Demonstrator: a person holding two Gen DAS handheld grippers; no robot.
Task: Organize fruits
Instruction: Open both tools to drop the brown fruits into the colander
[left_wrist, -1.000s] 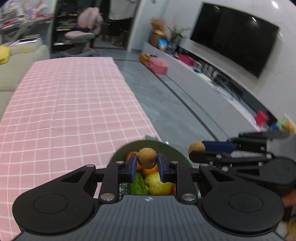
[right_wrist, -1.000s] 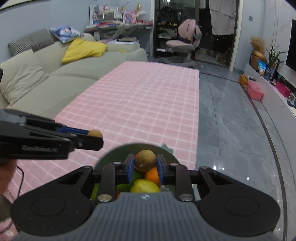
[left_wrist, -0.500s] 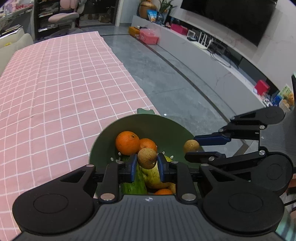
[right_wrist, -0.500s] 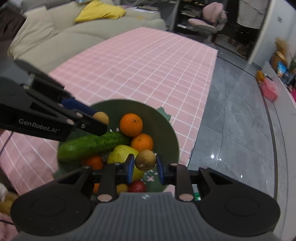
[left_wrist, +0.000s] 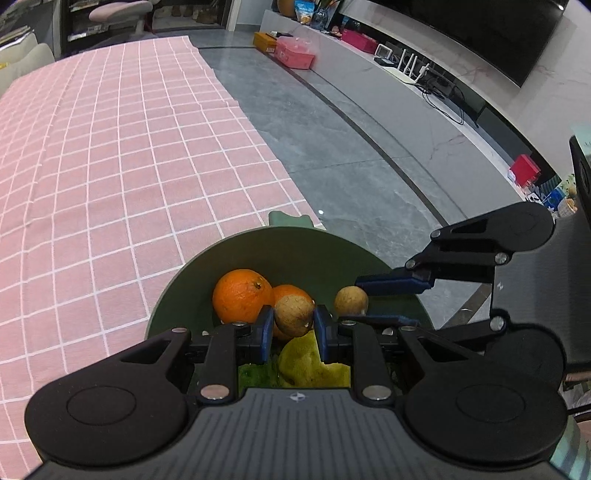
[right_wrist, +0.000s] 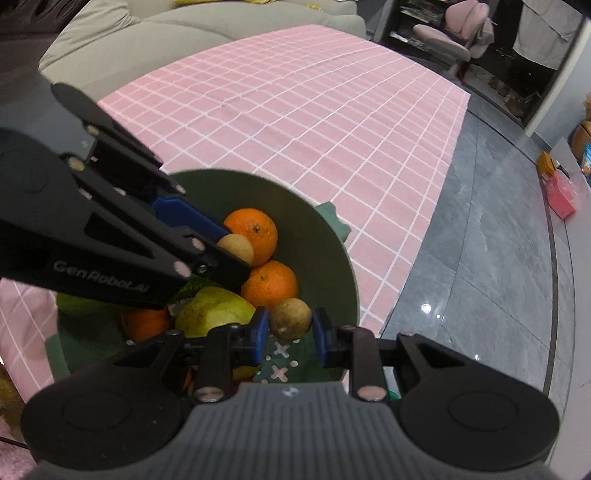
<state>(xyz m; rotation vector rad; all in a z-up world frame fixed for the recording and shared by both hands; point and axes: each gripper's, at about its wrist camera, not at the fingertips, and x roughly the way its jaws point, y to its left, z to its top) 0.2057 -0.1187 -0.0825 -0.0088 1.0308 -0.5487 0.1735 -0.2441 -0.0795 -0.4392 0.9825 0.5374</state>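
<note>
left gripper (left_wrist: 294, 322): clamped on small brown fruit (left_wrist: 293, 315), held over green bowl (left_wrist: 295, 247) | right gripper (right_wrist: 290, 326): closed on second brown fruit (right_wrist: 290, 318), at bowl's 5 o'clock rim | oranges (right_wrist: 255, 234) seen at 12 o'clock inside bowl, pear (right_wrist: 214, 310) below

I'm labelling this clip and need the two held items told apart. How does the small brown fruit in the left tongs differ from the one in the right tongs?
The left fruit looks tan and matte, while the right fruit looks darker and olive-brown. The left fruit hangs beside the large orange on the bowl's far side; the right fruit hangs near the pear, over the patterned floor of the green bowl. Both are small, round, and pinched between blue pads above that bowl.
</note>
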